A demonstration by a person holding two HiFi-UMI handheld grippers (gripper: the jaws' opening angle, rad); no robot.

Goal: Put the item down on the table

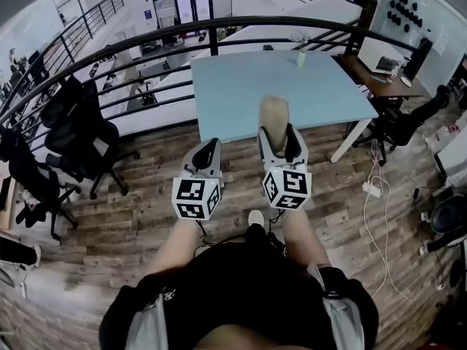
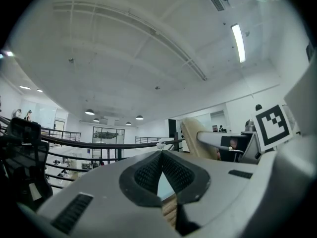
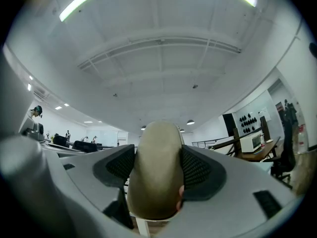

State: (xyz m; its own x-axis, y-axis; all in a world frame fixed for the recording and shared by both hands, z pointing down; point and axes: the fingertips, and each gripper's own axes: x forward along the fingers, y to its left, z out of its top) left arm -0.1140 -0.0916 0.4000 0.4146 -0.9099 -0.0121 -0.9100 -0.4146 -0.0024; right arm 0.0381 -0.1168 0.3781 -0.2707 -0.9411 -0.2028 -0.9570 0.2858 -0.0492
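My right gripper is shut on a tan oblong item that sticks up past its jaws, over the near edge of the pale blue table. In the right gripper view the tan item fills the gap between the dark ribbed pads. My left gripper hangs beside it over the wooden floor, short of the table. Its jaws meet at the tips in the left gripper view with nothing between them. The tan item also shows at that view's right.
A black curved railing runs behind the table. Black office chairs stand at the left, another chair and a wooden desk at the right. A small bottle stands on the table's far edge. White cables lie on the floor.
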